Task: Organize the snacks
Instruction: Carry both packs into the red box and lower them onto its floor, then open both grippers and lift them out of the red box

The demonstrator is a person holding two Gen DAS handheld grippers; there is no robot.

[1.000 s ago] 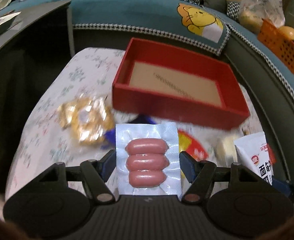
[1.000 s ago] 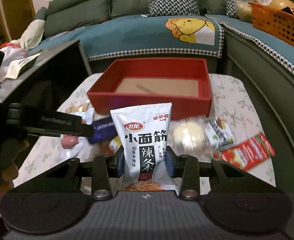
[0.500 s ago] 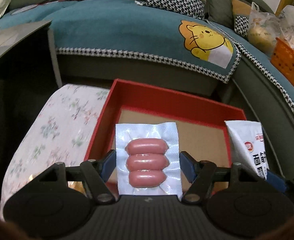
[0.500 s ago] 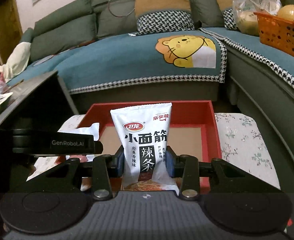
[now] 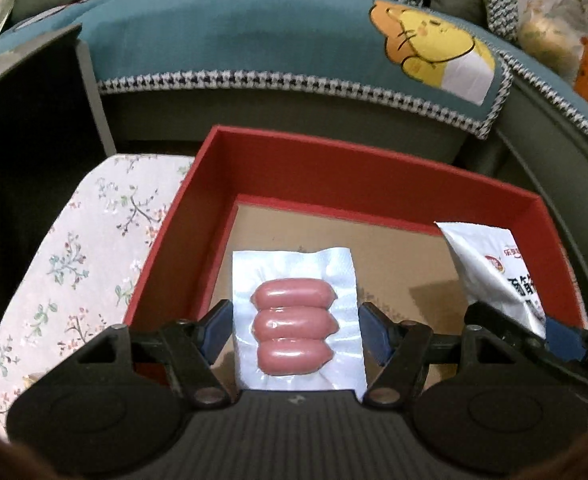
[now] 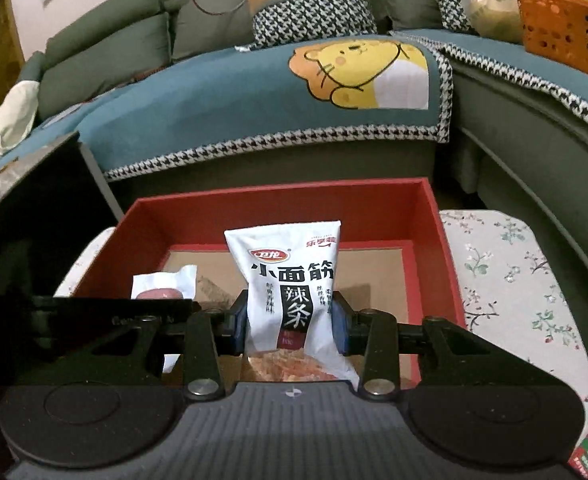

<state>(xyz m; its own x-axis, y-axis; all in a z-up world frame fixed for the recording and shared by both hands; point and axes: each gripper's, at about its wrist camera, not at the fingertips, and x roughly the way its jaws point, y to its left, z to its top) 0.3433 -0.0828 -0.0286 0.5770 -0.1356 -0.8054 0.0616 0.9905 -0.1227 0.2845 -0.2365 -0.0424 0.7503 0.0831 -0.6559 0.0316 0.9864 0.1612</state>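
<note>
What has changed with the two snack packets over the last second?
Both were carried forward from over the loose snacks on the table to over the red box. The left gripper still clamps the sausage pack; the right gripper still clamps the white snack bag. Nothing released.

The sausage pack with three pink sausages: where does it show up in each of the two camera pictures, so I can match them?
Left wrist view: the sausage pack sits at lower centre, between the left gripper fingers, over the red box.
Right wrist view: only its top corner peeks out at lower left, above the dark bar of the other gripper.
Shared landmark: the red box, with the lion cushion cover behind it in both.
</note>
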